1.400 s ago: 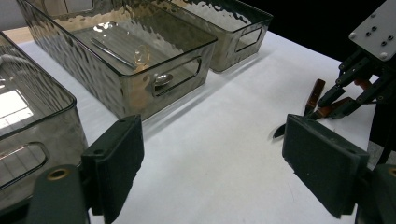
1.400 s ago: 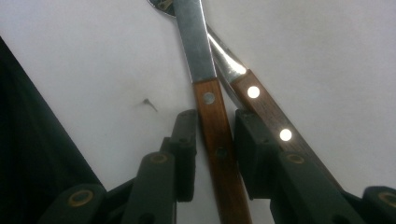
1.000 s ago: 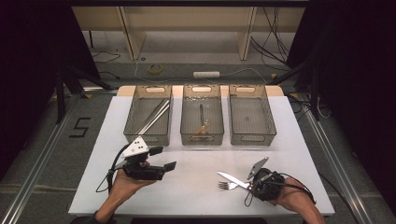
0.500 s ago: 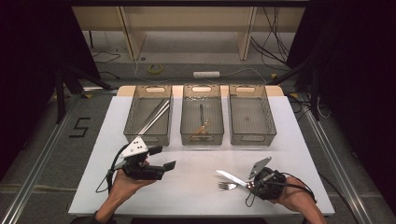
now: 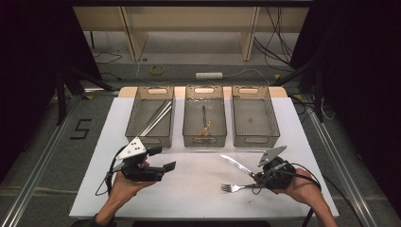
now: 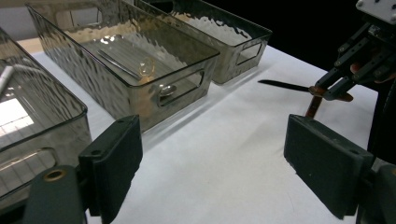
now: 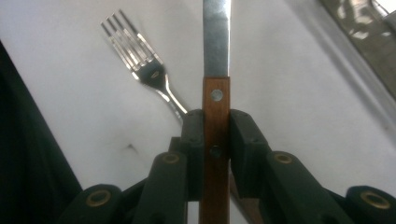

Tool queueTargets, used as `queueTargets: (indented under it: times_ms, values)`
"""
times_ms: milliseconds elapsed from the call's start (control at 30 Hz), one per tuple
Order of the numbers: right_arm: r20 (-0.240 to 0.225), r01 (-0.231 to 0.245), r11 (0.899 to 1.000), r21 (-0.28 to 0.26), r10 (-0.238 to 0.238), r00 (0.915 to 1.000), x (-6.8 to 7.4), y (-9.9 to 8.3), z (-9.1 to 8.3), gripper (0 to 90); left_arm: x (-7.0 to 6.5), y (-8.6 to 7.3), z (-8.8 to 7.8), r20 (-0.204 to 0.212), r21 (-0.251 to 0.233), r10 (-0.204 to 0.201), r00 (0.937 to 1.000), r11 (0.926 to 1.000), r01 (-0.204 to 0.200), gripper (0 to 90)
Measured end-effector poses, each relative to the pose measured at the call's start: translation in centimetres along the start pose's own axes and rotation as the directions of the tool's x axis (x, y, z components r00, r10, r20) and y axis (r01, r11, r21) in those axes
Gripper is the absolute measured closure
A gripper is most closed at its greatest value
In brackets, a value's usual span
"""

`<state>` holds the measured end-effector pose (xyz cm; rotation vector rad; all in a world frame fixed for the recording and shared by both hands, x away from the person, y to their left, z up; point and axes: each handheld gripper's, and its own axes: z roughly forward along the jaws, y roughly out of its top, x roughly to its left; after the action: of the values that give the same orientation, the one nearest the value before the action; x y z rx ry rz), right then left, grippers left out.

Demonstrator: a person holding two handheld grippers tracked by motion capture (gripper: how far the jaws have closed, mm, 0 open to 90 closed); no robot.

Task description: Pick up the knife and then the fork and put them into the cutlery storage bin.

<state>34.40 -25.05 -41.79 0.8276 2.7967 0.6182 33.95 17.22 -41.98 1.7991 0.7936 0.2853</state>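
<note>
Right claw: jaws closed tight on the wooden handle of a steel-bladed table knife; blade sticks out ahead of the claw, lifted just off the white worktop. Silver metal fork lies flat on the worktop just left of the right claw, tines pointing away from it, handle running under the jaws.

Left claw: jaws wide apart, gripping nothing, held above the worktop at its near left side.

Ahead of both claws, three smoky clear plastic bins in a row: left bin holds long metal utensils, middle bin holds a spoon-like piece, right bin contents can't be made out.
</note>
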Motion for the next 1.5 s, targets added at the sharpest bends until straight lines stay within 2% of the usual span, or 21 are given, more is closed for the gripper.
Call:
queueTargets:
  times_ms: [200,367,833,1067,1500]
  values:
    - [0.019,-0.019,0.999,-0.04,0.02,0.9996,-1.4,0.8,-0.5,77.3,0.2,-0.1,-0.4,-0.006,-0.006,-0.004,1.0,1.0,0.004,19.1]
    - [0.034,-0.027,0.998,-0.049,0.029,0.999,-2.4,1.7,-0.6,77.3,0.3,-0.2,-0.5,-0.018,-0.003,0.001,0.9998,1.0,-0.001,19.0]
    - [0.077,-0.054,0.993,-0.106,0.062,0.9951,-5.3,5.0,-1.3,77.3,0.2,-0.3,-0.6,-0.012,-0.008,-0.002,0.9999,1.0,0.002,18.4]
    - [0.088,-0.09,0.988,-0.123,0.102,0.991,-6.6,6.1,-1.4,77.2,0.3,-0.2,-0.6,-0.015,-0.01,0.002,0.9999,0.9999,-0.002,18.4]
    - [0.105,-0.129,0.978,-0.161,0.147,0.9835,-9.2,8.5,-1.7,77.3,0.3,-0.2,-0.7,-0.015,-0.018,-0.003,0.9999,0.9998,0.003,18.4]
